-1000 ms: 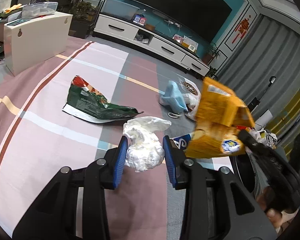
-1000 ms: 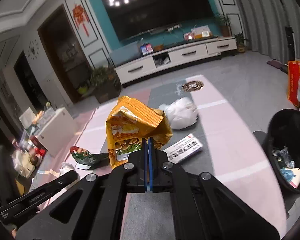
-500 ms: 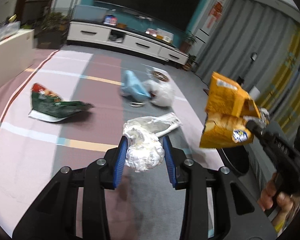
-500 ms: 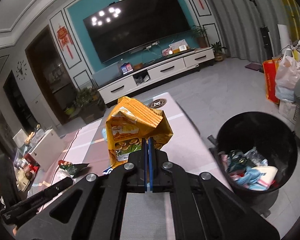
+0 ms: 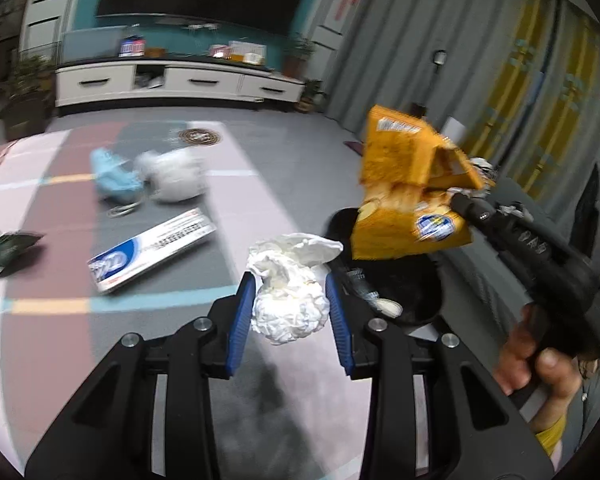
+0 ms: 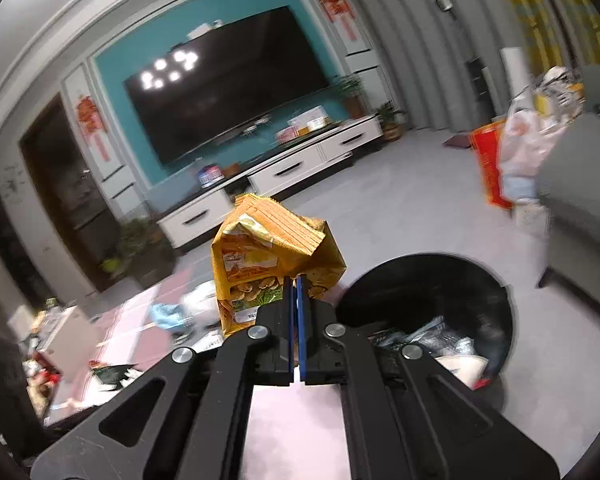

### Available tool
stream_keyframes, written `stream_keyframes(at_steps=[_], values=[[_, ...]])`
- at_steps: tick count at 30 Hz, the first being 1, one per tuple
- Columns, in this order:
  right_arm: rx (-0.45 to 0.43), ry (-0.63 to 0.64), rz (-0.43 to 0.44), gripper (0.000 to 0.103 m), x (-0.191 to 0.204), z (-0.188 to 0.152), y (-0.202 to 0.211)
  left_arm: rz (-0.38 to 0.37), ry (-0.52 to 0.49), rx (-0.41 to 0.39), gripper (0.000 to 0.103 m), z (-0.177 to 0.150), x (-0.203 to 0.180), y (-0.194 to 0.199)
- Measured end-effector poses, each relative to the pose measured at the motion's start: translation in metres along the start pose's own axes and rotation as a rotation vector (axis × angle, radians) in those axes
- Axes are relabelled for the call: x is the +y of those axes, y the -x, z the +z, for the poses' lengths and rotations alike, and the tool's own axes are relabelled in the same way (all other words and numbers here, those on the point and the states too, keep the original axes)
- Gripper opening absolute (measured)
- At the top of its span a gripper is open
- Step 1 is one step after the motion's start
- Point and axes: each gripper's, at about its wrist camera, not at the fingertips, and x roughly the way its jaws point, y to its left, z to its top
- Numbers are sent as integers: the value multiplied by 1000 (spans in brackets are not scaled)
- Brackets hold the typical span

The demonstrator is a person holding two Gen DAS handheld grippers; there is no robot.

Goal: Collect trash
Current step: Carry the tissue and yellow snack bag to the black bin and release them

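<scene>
My left gripper (image 5: 290,308) pinches the crumpled white paper wad (image 5: 288,300) at frame centre. My right gripper (image 6: 296,300), jaws clamped tight, grips the creased orange foil snack bag (image 6: 272,252) by its lower edge. The round black plastic bin (image 6: 440,280) sits lower right, partly filled. I'd bring both loads fully over the rim before letting go, bag first. The white-and-blue toothpaste box (image 5: 152,250) lies on the mat, centre left.

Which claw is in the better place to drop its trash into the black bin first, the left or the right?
Probably the right claw: its yellow bag hangs just beside the bin. The left claw, holding crumpled paper, looks farther back.
</scene>
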Motion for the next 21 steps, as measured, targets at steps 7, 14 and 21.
stream_keyframes(at_steps=[7,14,21], values=[[-3,-61,-69,3,-36,9,4,-89,-59,31,36,17,-54,-43],[-12,-55,-194,3,-65,13,7,-133,-39,96,36,26,-78,-94],[42,-123,-216,4,-95,13,-9,-122,-61,137,65,23,-100,-130]])
